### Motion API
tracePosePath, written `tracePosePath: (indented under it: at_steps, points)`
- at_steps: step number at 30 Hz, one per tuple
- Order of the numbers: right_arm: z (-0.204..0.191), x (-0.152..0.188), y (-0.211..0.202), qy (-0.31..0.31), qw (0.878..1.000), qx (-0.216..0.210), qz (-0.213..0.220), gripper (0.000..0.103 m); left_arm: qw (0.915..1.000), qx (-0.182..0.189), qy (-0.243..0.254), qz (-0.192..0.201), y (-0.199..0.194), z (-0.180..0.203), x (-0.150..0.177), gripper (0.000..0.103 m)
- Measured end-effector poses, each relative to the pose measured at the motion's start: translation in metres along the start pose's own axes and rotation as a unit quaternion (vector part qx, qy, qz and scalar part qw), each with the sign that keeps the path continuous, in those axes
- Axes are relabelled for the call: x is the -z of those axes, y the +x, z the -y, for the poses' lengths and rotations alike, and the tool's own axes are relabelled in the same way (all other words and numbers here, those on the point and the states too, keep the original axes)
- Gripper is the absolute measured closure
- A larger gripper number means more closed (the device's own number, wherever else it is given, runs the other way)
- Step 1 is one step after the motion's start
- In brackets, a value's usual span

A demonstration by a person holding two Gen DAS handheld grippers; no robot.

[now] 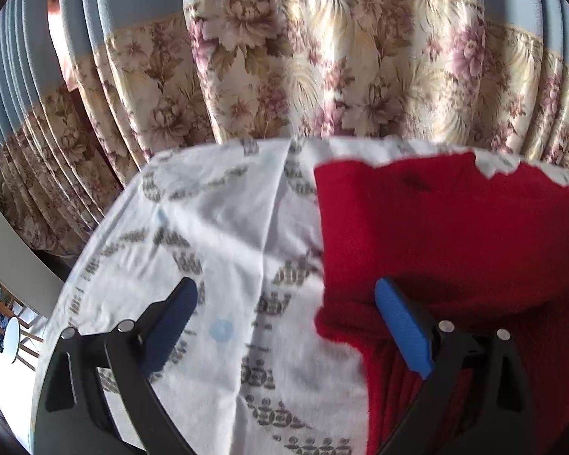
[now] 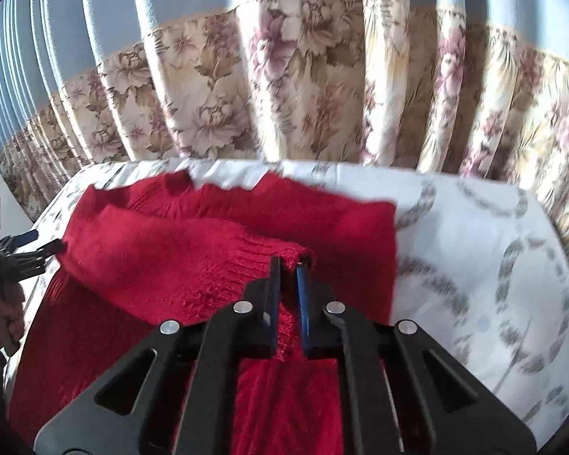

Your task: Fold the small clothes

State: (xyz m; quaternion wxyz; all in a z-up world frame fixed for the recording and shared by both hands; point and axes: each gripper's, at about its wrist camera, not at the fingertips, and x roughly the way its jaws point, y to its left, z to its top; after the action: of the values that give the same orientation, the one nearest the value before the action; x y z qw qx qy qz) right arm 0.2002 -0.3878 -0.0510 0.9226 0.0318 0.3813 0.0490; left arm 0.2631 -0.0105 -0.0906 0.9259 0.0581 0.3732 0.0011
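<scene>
Fuzzy red sweater (image 2: 193, 250) — sleeve folded across, cuff pinched by right gripper (image 2: 287, 265) — left gripper (image 1: 284, 295) wide.

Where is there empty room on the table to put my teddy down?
There is bare white cloth right of the red sweater, up to the flowered curtain. Another bare patch lies left of the sweater, by the table's edge. The middle is crowded with sweater.
</scene>
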Motion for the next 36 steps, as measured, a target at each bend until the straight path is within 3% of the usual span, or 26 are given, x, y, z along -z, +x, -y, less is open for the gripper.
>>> tracePosePath:
  at_steps: [6, 8, 10, 14, 19, 22, 24, 26, 31, 36]
  points:
    - [0.023, -0.010, 0.016, 0.005, 0.999, 0.041, -0.020, 0.095, 0.9991, 0.003, -0.031, 0.028, -0.012, 0.001, -0.024, 0.008]
    - [0.030, -0.005, 0.016, 0.011, 0.998, 0.053, -0.024, 0.095, 1.0000, 0.000, -0.008, 0.001, 0.003, 0.013, -0.023, 0.008]
    - [0.035, 0.002, 0.018, 0.012, 0.997, 0.068, -0.031, 0.095, 0.9986, -0.010, 0.018, -0.048, 0.025, 0.024, -0.014, 0.008]
    - [0.040, 0.013, 0.022, 0.016, 0.996, 0.078, -0.034, 0.095, 0.9988, -0.016, 0.000, -0.047, 0.023, 0.020, -0.007, 0.007]
    - [0.040, 0.022, 0.032, 0.015, 0.995, 0.086, -0.038, 0.093, 0.9997, -0.007, 0.010, -0.021, 0.015, 0.016, 0.003, 0.007]
    - [0.033, 0.025, 0.024, -0.002, 0.993, 0.116, -0.032, 0.092, 0.9997, -0.009, 0.012, -0.020, 0.008, 0.014, 0.004, 0.007]
    - [0.031, 0.026, 0.012, -0.005, 0.990, 0.141, -0.020, 0.083, 0.9999, -0.009, 0.006, -0.006, -0.006, 0.012, 0.004, 0.008]
    - [0.030, 0.027, -0.005, 0.002, 0.988, 0.156, -0.004, 0.040, 1.0000, -0.008, 0.004, 0.001, -0.020, 0.012, 0.006, 0.008]
    - [0.022, 0.031, -0.058, 0.013, 0.980, 0.194, 0.033, 0.034, 0.9997, 0.001, 0.005, 0.025, -0.062, 0.015, 0.011, 0.008]
    - [0.013, 0.042, -0.107, 0.010, 0.982, 0.179, 0.055, 0.013, 0.9983, 0.028, -0.013, 0.050, -0.113, 0.013, 0.033, 0.008]
